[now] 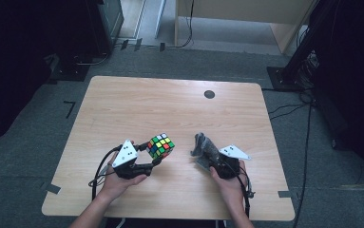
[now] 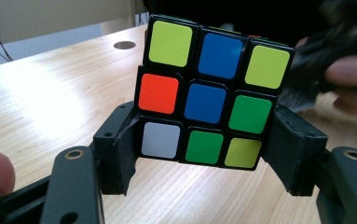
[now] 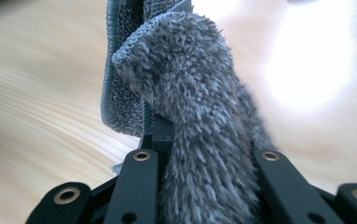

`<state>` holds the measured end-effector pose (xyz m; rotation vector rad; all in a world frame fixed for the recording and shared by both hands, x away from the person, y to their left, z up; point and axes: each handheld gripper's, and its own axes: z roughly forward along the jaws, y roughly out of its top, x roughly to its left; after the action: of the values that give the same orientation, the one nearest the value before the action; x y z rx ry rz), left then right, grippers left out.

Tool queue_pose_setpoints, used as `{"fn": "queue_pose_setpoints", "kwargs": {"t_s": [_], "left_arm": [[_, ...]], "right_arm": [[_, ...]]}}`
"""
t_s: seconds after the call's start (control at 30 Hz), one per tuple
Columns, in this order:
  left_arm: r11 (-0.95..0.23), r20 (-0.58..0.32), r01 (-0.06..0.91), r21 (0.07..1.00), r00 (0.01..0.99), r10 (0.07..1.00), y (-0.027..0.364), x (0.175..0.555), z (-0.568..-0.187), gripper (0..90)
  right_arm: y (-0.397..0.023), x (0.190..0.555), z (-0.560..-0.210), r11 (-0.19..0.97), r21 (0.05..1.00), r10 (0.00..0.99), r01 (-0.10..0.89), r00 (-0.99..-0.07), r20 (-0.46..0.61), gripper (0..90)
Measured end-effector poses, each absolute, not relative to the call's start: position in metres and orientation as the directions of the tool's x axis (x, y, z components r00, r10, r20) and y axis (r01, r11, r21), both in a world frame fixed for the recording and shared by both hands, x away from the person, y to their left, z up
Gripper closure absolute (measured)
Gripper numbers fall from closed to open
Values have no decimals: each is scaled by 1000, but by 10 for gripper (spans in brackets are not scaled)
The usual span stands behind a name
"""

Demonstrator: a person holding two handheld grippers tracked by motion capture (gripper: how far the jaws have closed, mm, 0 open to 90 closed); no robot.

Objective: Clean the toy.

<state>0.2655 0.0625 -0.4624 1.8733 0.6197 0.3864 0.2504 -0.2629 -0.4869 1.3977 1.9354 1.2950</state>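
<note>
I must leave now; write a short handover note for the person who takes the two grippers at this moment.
Left gripper: shut on the multicoloured puzzle cube, held above the light wooden table.
Right gripper: shut on the grey fluffy microfibre cloth, which stands bunched up just right of the cube.
Done: both things are gripped.
Left: probably bring the cloth to the cube and wipe its faces; they are not touching yet.
</note>
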Motion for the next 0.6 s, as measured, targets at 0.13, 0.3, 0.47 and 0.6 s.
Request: {"fn": "queue_pose_setpoints", "kwargs": {"t_s": [0.13, 0.3, 0.47, 0.6], "left_arm": [[-324, 6, 217, 921, 823, 567, 54, 261, -466, 334], [-358, 39, 182, 916, 847, 531, 43, 254, -467, 334], [-370, 71, 137, 919, 865, 497, 38, 246, -464, 335], [-355, 57, 138, 925, 871, 488, 39, 246, -463, 336]], "right_arm": [[-243, 233, -456, 45, 928, 809, 369, -558, 183, 721], [-210, 214, -431, 15, 959, 694, 282, -694, 193, 713], [-201, 212, -434, 64, 959, 707, 275, -691, 151, 708], [-215, 221, -443, 20, 939, 742, 343, -635, 216, 708]]}}
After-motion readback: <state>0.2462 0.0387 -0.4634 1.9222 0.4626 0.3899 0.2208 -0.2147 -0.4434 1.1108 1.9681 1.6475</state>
